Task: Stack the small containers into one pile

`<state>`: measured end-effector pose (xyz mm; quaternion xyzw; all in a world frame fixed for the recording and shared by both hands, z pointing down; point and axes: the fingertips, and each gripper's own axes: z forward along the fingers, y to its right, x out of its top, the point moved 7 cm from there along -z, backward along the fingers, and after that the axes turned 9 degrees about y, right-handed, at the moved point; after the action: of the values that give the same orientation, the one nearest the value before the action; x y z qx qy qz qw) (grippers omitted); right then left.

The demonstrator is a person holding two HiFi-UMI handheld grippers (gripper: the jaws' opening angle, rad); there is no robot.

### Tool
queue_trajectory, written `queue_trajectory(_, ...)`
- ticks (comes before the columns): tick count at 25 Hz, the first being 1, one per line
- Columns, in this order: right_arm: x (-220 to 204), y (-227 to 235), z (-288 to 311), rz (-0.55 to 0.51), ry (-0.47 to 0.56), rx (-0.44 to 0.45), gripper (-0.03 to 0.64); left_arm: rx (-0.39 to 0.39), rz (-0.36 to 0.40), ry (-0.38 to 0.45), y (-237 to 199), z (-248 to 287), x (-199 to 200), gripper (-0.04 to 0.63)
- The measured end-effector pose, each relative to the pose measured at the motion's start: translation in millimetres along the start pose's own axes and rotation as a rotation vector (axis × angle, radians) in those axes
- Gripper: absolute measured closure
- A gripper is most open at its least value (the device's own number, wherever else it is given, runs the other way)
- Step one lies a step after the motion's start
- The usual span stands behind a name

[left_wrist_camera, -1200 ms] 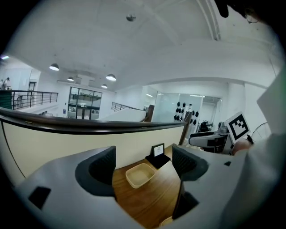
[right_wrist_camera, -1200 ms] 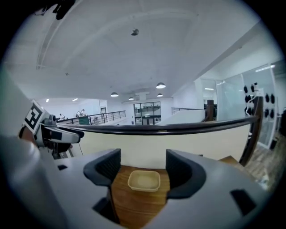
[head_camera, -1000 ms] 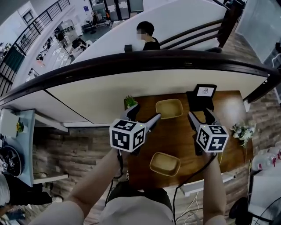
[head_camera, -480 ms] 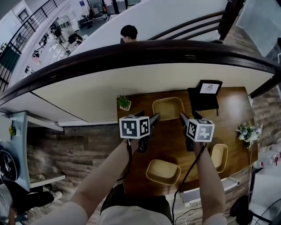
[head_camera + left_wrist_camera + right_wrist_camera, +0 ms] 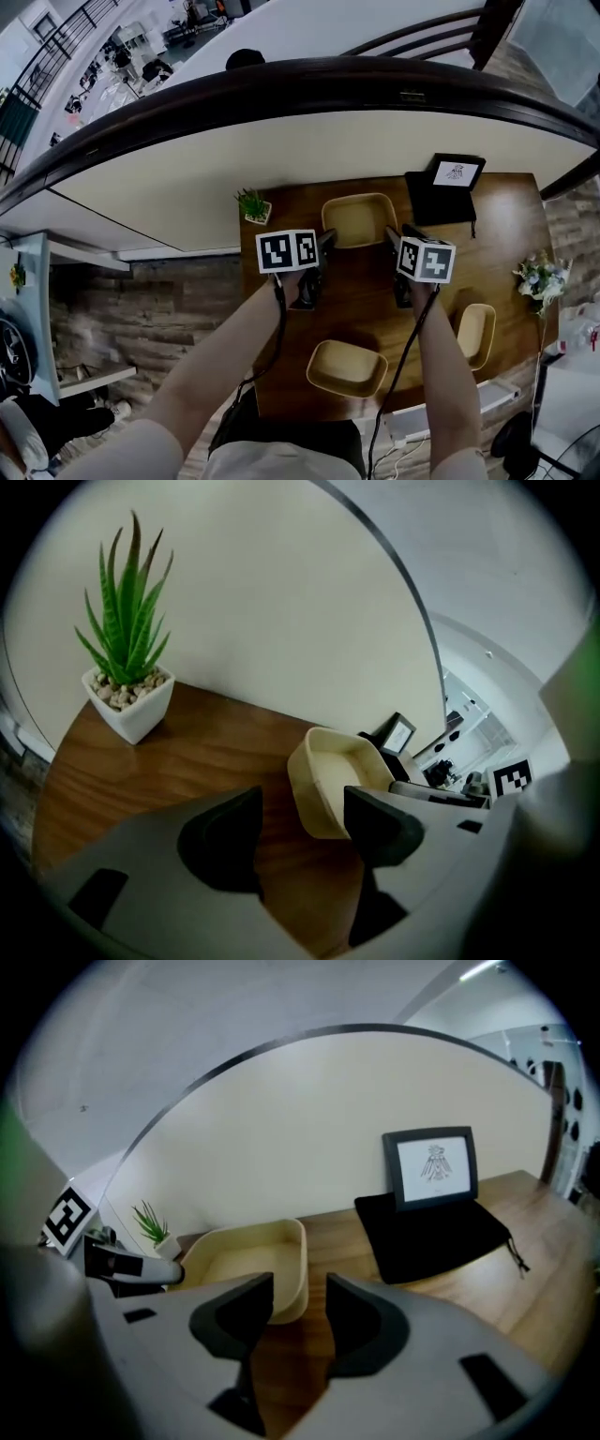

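Honestly, left gripper (image 5: 300, 829) and right gripper (image 5: 298, 1314) both had jaws apart, just been narrowing, nothing clamped yet. The far container (image 5: 356, 220) sat right ahead on the table (image 5: 366, 291). Closing too early could've shoved it away.

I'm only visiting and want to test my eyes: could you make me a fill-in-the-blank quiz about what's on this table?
1. The potted plant sits in a ___ pot.
2. The framed picture stands on a ___ cloth.
3. The far container, the near container and the right container make ___ beige containers on the wooden table.

Missing words: white; black; three.
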<state>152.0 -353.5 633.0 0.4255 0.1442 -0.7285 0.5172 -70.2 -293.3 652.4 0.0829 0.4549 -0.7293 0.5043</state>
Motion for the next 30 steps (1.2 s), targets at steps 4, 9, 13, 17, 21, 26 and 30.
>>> queue_trajectory(4, 1.5, -9.5, -0.1, -0.064, 0.002, -0.002, 0.508, -0.044, -0.014, -0.015, -0.2, 6.9, -4.0, 0.360)
queue_trajectory(9, -0.5, -15.0, -12.3, -0.052, 0.016, -0.023, 0.564, -0.020, 0.065, 0.005, 14.0, -0.9, 1.5, 0.529)
queue_trajectory(13, 9.2, -17.0, -39.7, -0.020, 0.069, -0.030, 0.571, -0.043, 0.129, 0.022, 33.4, -20.5, 10.1, 0.534)
queue_trajectory(17, 25.1, -29.0, -83.4, 0.033, 0.144, -0.038, 0.574, -0.089, 0.210, 0.049, 59.1, -50.2, 26.0, 0.537)
queue_trajectory(21, 38.9, -53.7, -136.4, -0.020, 0.204, -0.081, 0.571, -0.123, 0.268, 0.084, 85.0, -93.1, 39.0, 0.541)
queue_trajectory(26, 48.5, -90.0, -200.2, -0.048, 0.269, -0.080, 0.565, -0.151, 0.363, 0.119, 109.7, -145.9, 46.2, 0.548)
queue_trajectory(30, 49.8, -113.2, -244.1, -0.005, 0.322, -0.072, 0.569, -0.181, 0.366, 0.147, 124.2, -187.6, 47.2, 0.552)
